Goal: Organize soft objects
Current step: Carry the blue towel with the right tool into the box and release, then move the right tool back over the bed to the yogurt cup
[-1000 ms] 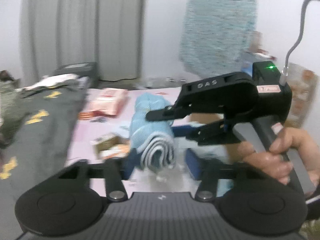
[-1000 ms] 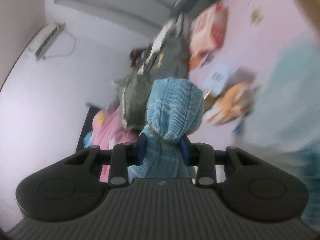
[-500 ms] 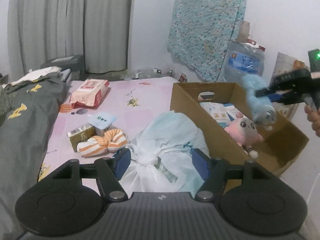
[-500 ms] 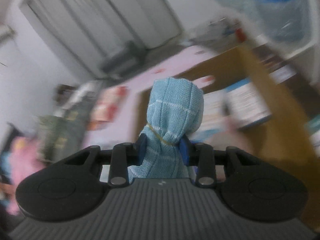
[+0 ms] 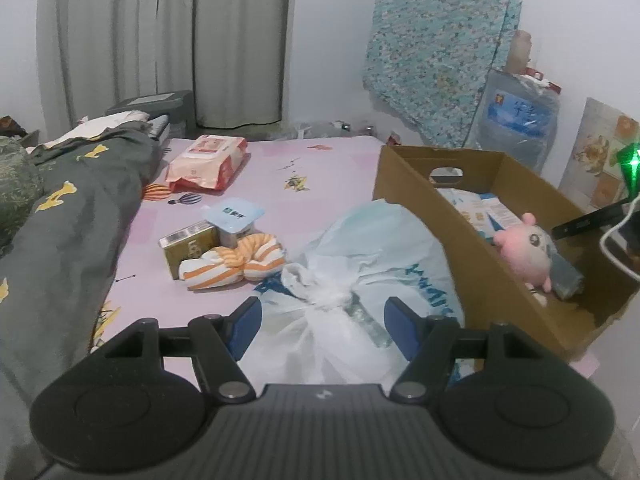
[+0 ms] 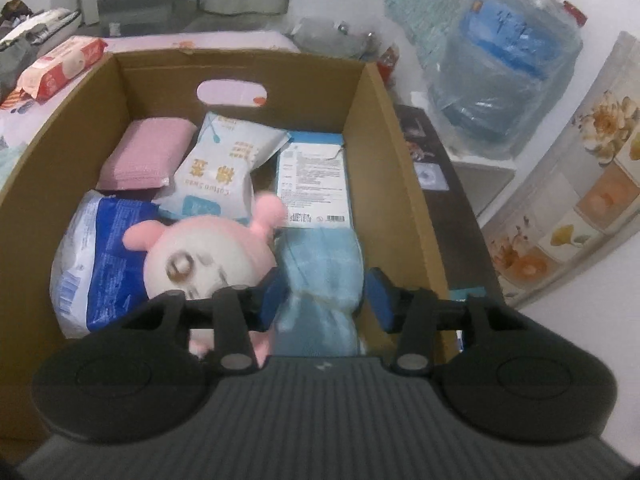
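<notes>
Blue knit towel roll [image 6: 322,276] sits between the fingers of the right gripper [image 6: 325,294], inside the cardboard box [image 6: 394,128], against the right wall; the blue pads [image 6: 378,294] stand a little wider than the roll, so I judge it released or nearly so, though motion blur there hides actual contact. Risk: if the pads drag the loose knit on withdrawal, the roll could lift with them or unwind; the ribbed weave looks prone to snagging. Just left of the fingers, touching the roll, lies a pink plush toy [image 6: 208,258], round, fuzzy and light enough that a sideways exit could tip it. Beyond the fingertips: a white cotton-swab pack [image 6: 224,172], glossy film; a flat printed packet [image 6: 312,178]; a pink sponge-like block [image 6: 146,158]; further left a blue-and-white crinkled plastic pack [image 6: 102,264]. Left gripper [image 5: 322,320] is spread wide, holding nothing, its pads either side of the knotted neck of a white plastic bag [image 5: 360,248] on the pink sheet [image 5: 328,168]. The film is thin, slippery and puffed, so a pinch below the knot may slip or tear it. Left of those fingers and further out: an orange-striped fabric knot [image 5: 234,264], soft and lumpy, touching a small carton [image 5: 188,242].
</notes>
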{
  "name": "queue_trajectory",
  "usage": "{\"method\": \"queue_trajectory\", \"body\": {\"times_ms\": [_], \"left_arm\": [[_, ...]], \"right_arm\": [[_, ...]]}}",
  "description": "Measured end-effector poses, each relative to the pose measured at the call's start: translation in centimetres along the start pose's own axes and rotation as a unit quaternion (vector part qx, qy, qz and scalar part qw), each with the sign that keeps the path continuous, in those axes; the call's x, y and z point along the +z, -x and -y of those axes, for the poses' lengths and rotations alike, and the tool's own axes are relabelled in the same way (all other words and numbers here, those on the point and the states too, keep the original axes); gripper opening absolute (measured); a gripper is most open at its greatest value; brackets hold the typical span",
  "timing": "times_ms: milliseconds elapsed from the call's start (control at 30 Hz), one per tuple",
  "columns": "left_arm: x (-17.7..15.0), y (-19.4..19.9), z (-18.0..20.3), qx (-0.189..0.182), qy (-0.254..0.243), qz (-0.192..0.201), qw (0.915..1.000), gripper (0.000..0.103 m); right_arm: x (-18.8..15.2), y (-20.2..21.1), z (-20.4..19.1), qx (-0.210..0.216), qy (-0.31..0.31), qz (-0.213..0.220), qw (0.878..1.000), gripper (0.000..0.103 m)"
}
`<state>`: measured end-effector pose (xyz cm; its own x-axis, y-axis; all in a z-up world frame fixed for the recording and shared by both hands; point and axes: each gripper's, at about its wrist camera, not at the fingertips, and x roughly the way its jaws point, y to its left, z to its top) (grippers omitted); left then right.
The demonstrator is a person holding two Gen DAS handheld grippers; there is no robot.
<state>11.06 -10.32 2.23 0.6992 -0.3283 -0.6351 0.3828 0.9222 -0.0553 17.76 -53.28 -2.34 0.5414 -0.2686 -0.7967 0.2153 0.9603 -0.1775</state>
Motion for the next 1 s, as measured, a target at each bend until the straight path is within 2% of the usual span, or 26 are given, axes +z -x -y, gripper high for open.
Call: {"method": "queue_trajectory", "body": {"times_ms": [100,200,333,467,600,800,1000], "left_arm": [[-0.1,0.0,-0.5,0.003,0.007,-0.001,1.0000,0.069],[-0.4,0.2,-1.2,0.012,0.010,-0.001,0.9999,0.070],[-1.0,0.5,-2.2,0.027,0.016,-0.005,0.9995,0.071],[-1.5,1.1,-3.2,0.041,0.026,-0.007,0.9988,0.071],[-2.2,1.9,-4.1,0.060,0.030,-0.003,0.9977,0.071],[-4.0,3.0,-5.6,0.089,0.031,-0.010,0.9955,0.071],[-6.5,3.4,-6.8,0.095,0.044,-0.036,0.9938,0.071]], "right_arm": [[0.3,1.3,-1.2,0.005,-0.021,0.016,1.000,0.058],[-0.1,4.5,-1.0,0.031,-0.060,0.041,0.997,0.062],[-0.1,8.4,-1.4,0.104,-0.119,0.090,0.983,0.072],[0.2,11.2,-3.6,0.199,-0.151,0.120,0.961,0.074],[0.9,12.5,-7.4,0.280,-0.149,0.126,0.940,0.074],[1.7,13.2,-14.4,0.377,-0.131,0.120,0.909,0.074],[1.7,12.6,-21.4,0.434,-0.103,0.087,0.891,0.074]]}}
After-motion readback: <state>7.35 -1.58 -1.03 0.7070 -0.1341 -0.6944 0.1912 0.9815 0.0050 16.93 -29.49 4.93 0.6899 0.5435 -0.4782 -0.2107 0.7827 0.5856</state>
